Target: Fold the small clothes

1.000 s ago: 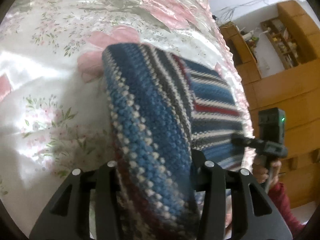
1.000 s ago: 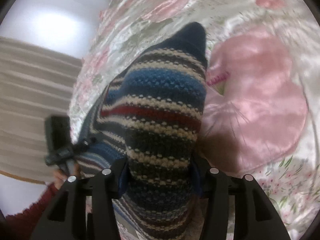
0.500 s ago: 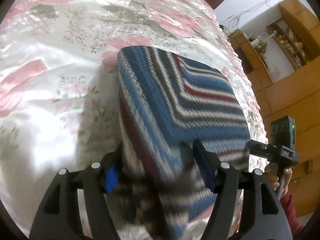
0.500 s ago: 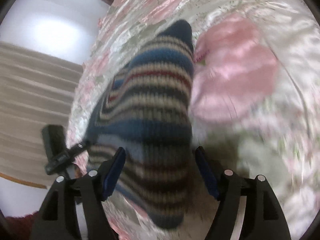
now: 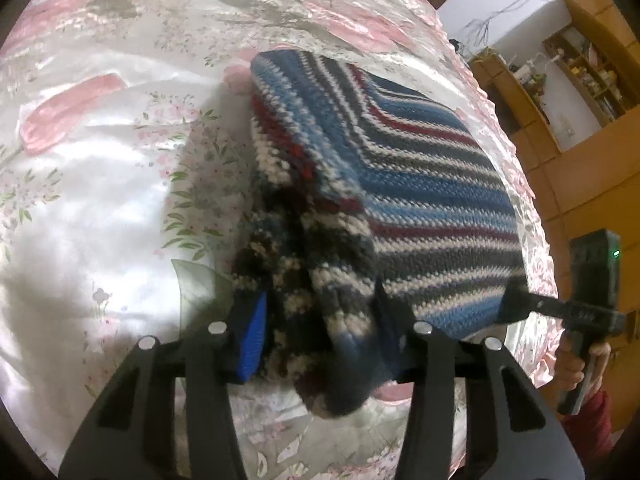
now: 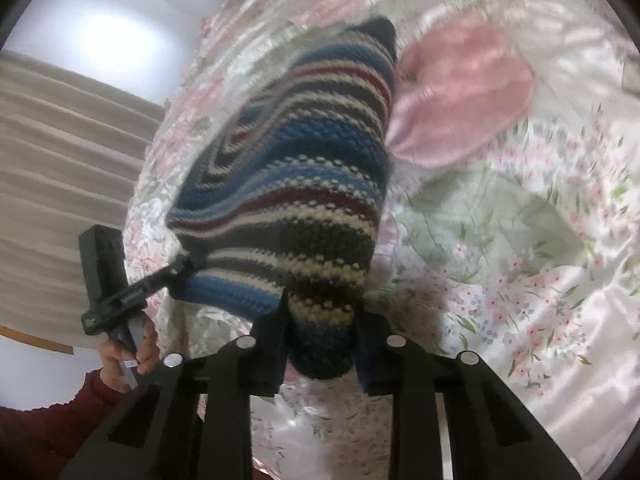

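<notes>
The left gripper (image 5: 320, 328) has a thick bunched corner of the striped knit garment (image 5: 420, 184) between its fingers, which stand fairly wide apart around the wad; the cloth hides the inner faces of both pads, so the exact contact cannot be made out. The right gripper (image 6: 320, 344) pinches the other near corner, its jaws narrowed onto the knit, with the fingertips again buried in wool. Half a second ago the left jaws stood wider and the cloth was smeared with motion; now the fold lies sharper and doubled over itself.

Just ahead of both grippers the garment spreads flat on the floral satin bedspread (image 5: 100, 208), folded into a rough square. In the right wrist view its far end is blurred. Beside it, right of the right gripper, lies a pink satin patch (image 6: 460, 96) of the bedspread.

Further off, each view shows the opposite gripper held in a hand (image 6: 128, 356) with a dark red sleeve (image 6: 52, 420). Wooden shelves (image 5: 580, 68) stand beyond; their contents are too small to tell.
</notes>
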A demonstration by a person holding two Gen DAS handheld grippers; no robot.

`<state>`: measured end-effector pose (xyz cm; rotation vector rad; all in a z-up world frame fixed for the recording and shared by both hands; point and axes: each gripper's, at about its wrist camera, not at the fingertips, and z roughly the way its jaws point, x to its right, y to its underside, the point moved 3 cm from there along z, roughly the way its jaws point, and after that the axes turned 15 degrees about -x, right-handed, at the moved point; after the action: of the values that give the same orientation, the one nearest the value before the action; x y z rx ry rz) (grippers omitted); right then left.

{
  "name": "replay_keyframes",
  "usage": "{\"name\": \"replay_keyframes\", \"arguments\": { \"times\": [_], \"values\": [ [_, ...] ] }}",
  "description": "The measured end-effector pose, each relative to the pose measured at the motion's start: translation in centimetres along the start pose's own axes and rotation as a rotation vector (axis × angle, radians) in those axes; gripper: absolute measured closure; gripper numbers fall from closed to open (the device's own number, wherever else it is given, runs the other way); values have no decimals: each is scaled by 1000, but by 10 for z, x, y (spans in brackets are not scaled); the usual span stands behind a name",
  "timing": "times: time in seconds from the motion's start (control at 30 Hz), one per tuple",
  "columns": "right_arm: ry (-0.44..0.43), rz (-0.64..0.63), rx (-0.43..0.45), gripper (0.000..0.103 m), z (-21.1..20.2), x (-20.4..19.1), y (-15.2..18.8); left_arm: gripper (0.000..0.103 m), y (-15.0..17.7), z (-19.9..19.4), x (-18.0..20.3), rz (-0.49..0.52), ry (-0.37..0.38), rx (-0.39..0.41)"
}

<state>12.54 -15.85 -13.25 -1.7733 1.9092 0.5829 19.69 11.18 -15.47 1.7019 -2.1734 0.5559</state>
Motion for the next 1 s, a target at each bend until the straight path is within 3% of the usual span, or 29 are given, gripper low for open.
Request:
{"name": "replay_keyframes", "arguments": {
  "times": [0.13, 0.27, 0.47, 0.57, 0.67, 0.73, 0.83, 1.0],
  "values": [
    [43, -3, 0, 77, 4, 1, 7, 57, 8, 3, -1, 9, -21, -8],
    [29, 57, -24, 77, 22, 24, 7, 55, 12, 18, -14, -14, 22, -24],
    [28, 91, -5, 73, 34, 34, 8, 53, 13, 23, -12, 13, -7, -12],
    [49, 114, 26, 60, 28, 27, 15, 49, 14, 18, -9, -13, -9, -14],
    [160, 113, 73, 46, 16, 16, 29, 27, 18, 7, -1, -35, -49, -21],
    [250, 112, 94, 39, 9, 7, 45, 26, 25, 2, 2, -44, -115, -25],
    [303, 113, 103, 30, 4, -3, 67, 26, 40, -6, 5, -57, -107, -28],
    [411, 82, 107, 20, 0, -23, 95, 17, 68, -22, 11, -81, -177, -11]
  ]
}}
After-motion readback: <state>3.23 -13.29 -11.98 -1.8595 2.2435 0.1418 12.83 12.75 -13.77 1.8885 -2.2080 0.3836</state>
